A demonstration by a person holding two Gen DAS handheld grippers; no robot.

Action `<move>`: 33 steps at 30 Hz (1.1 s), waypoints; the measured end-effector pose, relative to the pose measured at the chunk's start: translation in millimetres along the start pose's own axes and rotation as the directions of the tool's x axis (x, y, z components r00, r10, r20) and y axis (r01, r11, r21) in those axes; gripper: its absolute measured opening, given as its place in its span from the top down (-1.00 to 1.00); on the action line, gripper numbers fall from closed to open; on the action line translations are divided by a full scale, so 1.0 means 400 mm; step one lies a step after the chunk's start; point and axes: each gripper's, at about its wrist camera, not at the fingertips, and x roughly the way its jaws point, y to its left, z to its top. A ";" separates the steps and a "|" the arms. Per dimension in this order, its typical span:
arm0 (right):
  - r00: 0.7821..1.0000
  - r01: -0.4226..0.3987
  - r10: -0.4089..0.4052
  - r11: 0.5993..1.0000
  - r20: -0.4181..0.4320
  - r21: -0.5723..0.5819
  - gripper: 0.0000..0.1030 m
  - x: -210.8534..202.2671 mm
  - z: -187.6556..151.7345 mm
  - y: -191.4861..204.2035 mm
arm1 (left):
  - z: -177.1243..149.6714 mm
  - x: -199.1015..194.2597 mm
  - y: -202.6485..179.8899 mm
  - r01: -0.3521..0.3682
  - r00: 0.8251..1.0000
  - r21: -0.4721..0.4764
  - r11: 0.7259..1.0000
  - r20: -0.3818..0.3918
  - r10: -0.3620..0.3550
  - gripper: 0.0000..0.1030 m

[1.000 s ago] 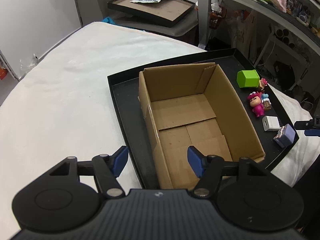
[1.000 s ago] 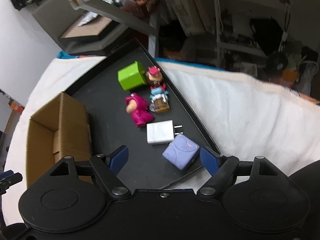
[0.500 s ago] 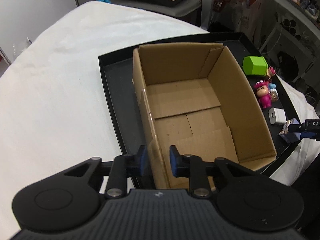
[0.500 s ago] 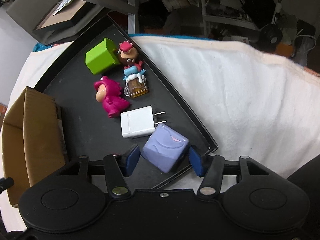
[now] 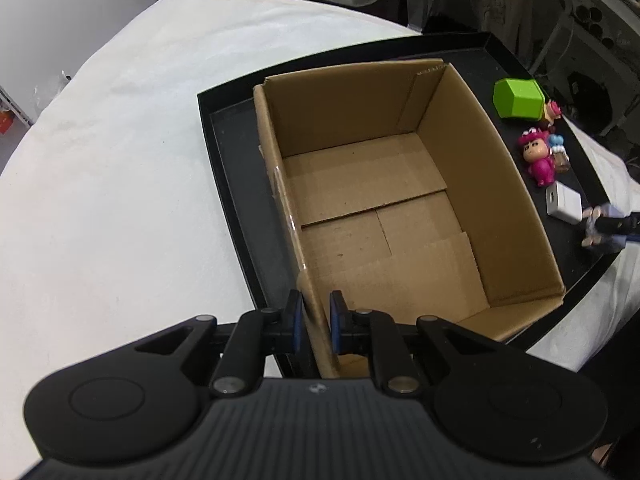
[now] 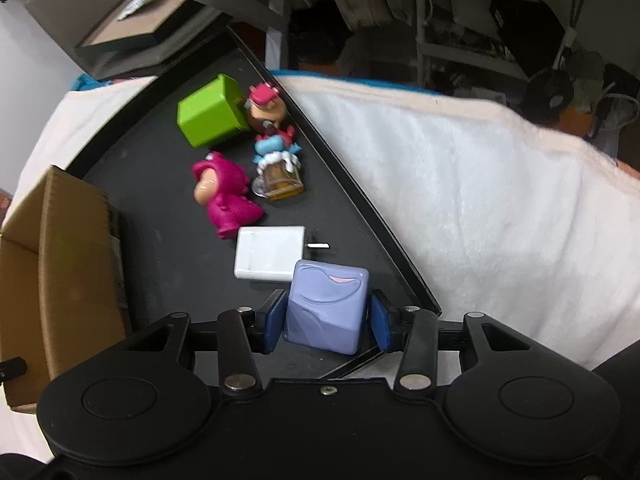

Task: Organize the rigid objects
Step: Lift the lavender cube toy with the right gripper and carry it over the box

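left gripper (image 5: 316,322), wide open a second ago, now clamps the open brown cardboard box (image 5: 400,208) wall. right gripper (image 6: 326,322) jaws just closing around the lilac plastic cube (image 6: 326,306).

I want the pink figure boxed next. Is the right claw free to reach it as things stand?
Probably not yet: the right claw is shut on the purple cube. The pink figure lies uncovered on the black tray, beyond the white charger, so the path looks open afterwards.
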 end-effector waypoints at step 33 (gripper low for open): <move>0.977 -0.054 0.109 0.957 0.181 -0.285 0.16 -0.189 0.018 0.320 | -0.029 0.002 0.031 0.088 0.996 -0.060 0.994 -0.003 -0.088 0.72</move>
